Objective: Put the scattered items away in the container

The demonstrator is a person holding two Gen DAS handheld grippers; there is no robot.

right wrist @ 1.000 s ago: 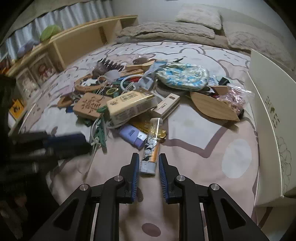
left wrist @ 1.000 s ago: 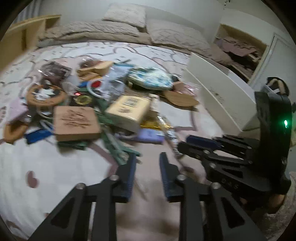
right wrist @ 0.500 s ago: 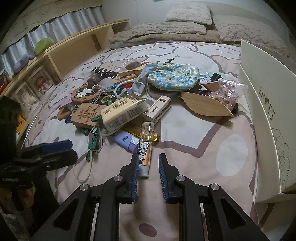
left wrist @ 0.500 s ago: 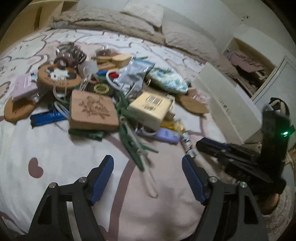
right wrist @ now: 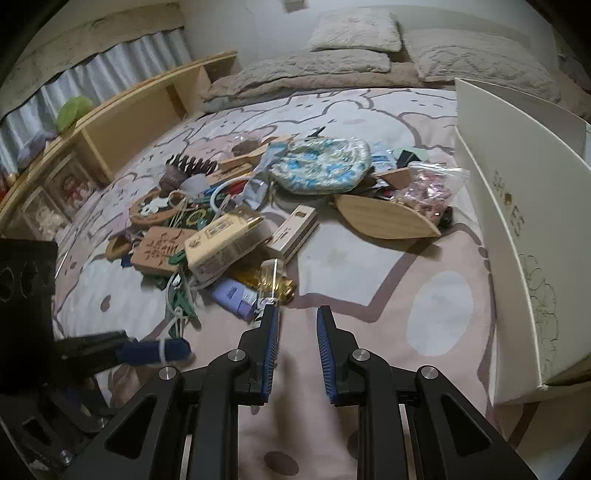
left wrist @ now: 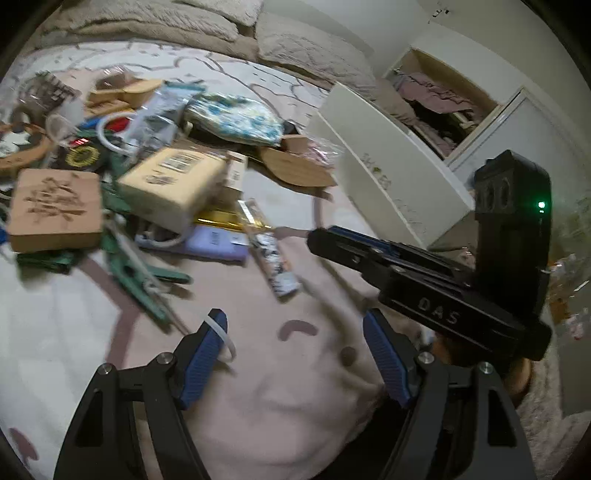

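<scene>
A heap of scattered items lies on the pink patterned bedspread: a beige carton [left wrist: 173, 184] [right wrist: 221, 243], an engraved wooden plaque [left wrist: 55, 206], a floral pouch [right wrist: 321, 166], a purple pack [left wrist: 214, 240], green pegs [left wrist: 136, 273] and a printed tube [left wrist: 273, 262]. The white box [right wrist: 517, 229] [left wrist: 388, 177] stands on the right. My left gripper [left wrist: 295, 328] is open over bare bedspread; a white cord loop [left wrist: 227, 343] lies against its left finger. My right gripper [right wrist: 297, 314] is shut on nothing, its tips just right of the tube's near end.
A wooden leaf-shaped tray [right wrist: 384, 218] and a clear bag of pink bits [right wrist: 428, 192] lie near the box. A low wooden shelf [right wrist: 122, 122] runs along the left, pillows [right wrist: 354, 33] at the far end. An open wardrobe [left wrist: 443, 99] stands behind the box.
My left gripper's jaws have spread wide, and it has swung right and down toward the near end of the heap. The tube, earlier between the right fingertips, now lies left of them.
</scene>
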